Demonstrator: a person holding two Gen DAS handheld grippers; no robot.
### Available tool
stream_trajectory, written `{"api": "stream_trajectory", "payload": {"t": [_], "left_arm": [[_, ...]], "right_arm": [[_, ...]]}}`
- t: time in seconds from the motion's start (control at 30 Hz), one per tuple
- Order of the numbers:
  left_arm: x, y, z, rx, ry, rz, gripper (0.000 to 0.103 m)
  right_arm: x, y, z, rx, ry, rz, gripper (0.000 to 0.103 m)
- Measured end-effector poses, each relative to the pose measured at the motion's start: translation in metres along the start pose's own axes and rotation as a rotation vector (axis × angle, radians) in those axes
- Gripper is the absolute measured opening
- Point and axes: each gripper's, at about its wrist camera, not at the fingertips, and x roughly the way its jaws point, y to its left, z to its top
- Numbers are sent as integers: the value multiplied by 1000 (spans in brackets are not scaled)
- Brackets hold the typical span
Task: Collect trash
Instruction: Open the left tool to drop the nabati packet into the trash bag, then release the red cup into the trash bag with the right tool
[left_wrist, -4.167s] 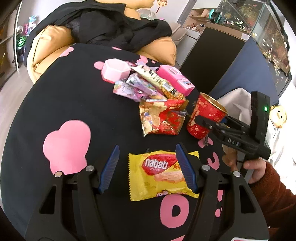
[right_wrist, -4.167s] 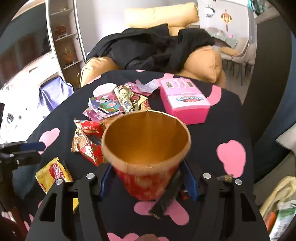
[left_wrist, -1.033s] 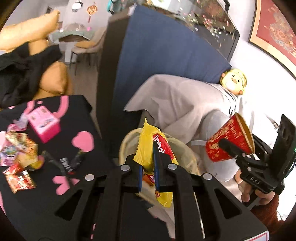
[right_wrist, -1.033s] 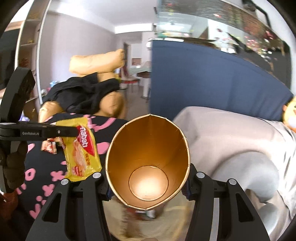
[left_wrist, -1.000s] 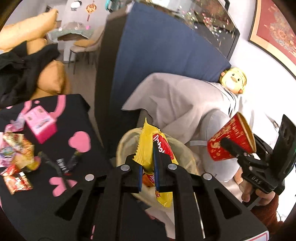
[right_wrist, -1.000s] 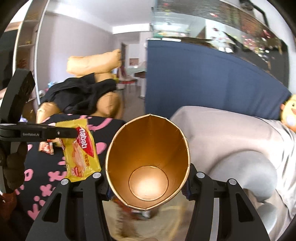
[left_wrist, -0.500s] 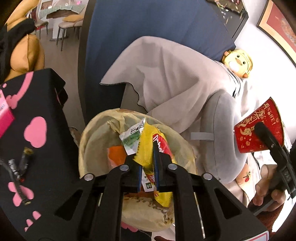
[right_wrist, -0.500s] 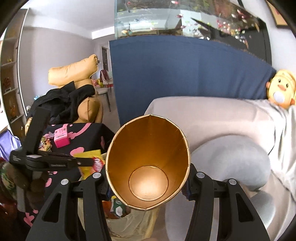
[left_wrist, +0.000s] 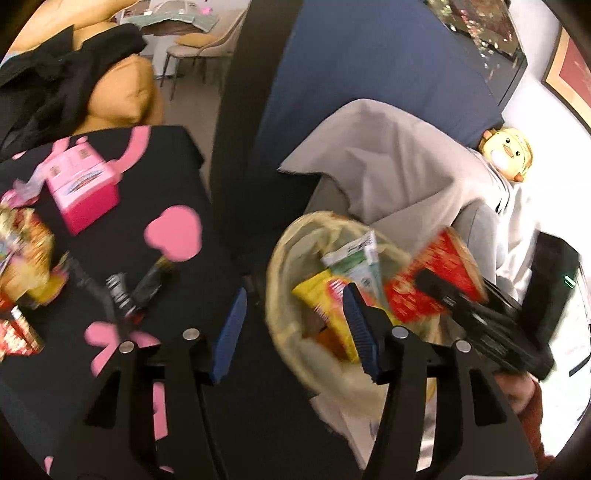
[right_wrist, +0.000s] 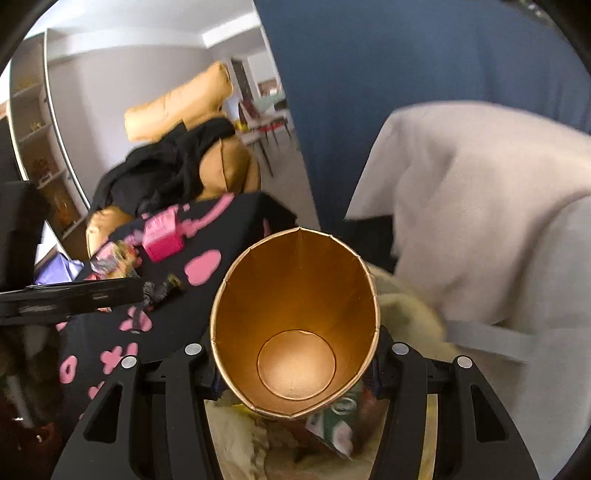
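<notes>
Black cloth with pink hearts (left_wrist: 110, 258) sits at nine o'clock. Left gripper (left_wrist: 295, 328) gapes wide, holding nothing. Yellow wafer packet (left_wrist: 325, 306) lies inside the trash bag (left_wrist: 280, 258). Right gripper (right_wrist: 295, 365) squeezes the red paper cup (right_wrist: 295, 314) above it.

A tabletop (left_wrist: 110, 258) draped in black cloth with pink heart shapes is seen. On it, a pink toy box (left_wrist: 83, 188), crumpled snack wrappers (left_wrist: 24, 240) and a dark cable (left_wrist: 122, 295) are laid.
</notes>
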Motion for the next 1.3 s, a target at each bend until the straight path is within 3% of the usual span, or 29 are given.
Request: {"api": "stream_trajectory", "payload": {"t": [0.27, 0.67, 0.93, 1.07, 1.3], "left_arm": [[-46, 34, -31, 42, -77, 53, 57], [-72, 105, -58, -136, -107, 58, 57], [-96, 128, -63, -146, -166, 63, 62], [-103, 145, -68, -184, -177, 79, 62], [-117, 176, -77, -254, -194, 125, 63]], "right_arm": [[64, -9, -28, 48, 173, -61, 51], [86, 3, -35, 17, 313, -101, 52], [53, 16, -25, -13, 237, -130, 62], [29, 26, -16, -57, 197, -163, 63], [0, 55, 1, -121, 137, -108, 63]]}}
